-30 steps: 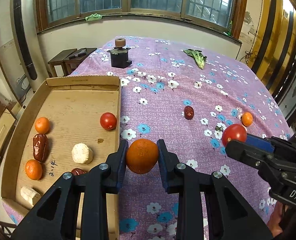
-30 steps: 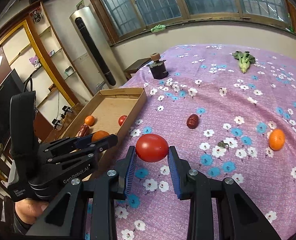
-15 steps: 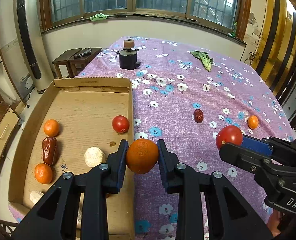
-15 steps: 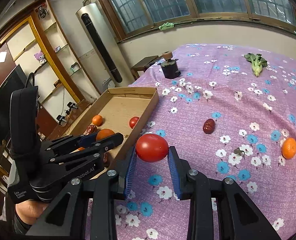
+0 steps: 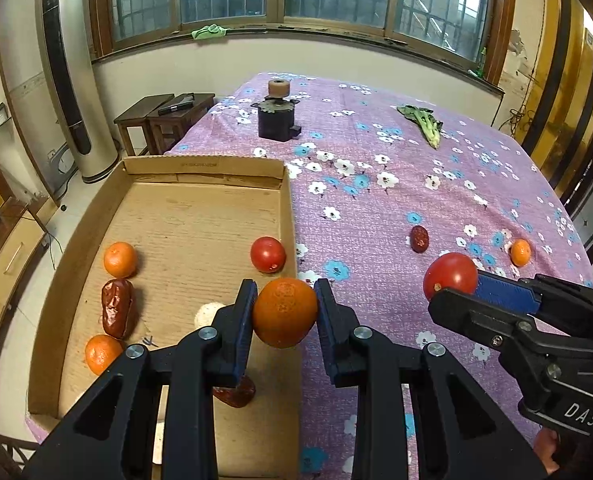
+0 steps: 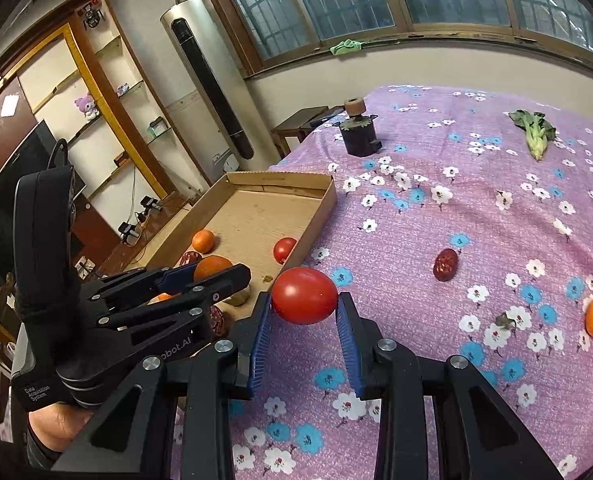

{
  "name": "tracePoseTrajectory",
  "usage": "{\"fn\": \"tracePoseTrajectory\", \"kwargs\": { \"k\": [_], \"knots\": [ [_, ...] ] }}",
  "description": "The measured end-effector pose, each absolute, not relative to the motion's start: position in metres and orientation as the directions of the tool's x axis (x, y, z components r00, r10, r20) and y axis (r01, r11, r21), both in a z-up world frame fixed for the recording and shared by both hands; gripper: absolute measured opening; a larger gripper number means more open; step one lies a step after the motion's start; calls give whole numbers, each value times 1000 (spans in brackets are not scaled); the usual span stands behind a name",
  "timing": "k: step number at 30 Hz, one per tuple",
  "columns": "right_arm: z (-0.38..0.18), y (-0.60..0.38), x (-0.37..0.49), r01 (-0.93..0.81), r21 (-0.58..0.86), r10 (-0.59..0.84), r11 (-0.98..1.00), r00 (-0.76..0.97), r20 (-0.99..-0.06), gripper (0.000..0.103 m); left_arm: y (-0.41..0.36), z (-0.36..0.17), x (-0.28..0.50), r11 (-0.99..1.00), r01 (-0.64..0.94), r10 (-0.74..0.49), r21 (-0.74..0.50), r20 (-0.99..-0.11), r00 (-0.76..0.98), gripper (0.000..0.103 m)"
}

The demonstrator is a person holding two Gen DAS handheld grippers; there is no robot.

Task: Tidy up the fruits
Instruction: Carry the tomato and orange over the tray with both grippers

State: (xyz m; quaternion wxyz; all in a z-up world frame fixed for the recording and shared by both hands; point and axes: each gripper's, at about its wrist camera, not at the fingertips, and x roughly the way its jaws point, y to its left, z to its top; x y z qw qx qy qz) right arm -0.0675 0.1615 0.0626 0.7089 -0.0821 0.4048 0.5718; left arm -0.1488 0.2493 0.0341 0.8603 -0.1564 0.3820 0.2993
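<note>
Meanwhile, the left gripper (image 5: 284, 312) pinched an orange (image 5: 285, 312) between its blue pads, held over the right wall of the cardboard tray (image 5: 200, 220). The right gripper (image 6: 304, 308) clamped a tomato (image 6: 305, 295) above the flowered purple cloth (image 6: 476, 208), just beside the tray's near corner. Two small oranges, a tomato and dates lay inside the tray.

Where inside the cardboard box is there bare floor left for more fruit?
The cardboard box has bare floor across its far half, beyond the mandarin and tomato. The near left side is crowded with fruit, including a date.
</note>
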Motion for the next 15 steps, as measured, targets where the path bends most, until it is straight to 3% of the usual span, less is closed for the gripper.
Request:
{"fn": "tracePoseTrajectory", "kwargs": {
  "k": [15],
  "knots": [
    [55, 203, -68, -873, 393, 743, 290, -54, -667, 32, 301, 40, -160, 738, -670, 386, -85, -760, 522, 26]
  ]
}}
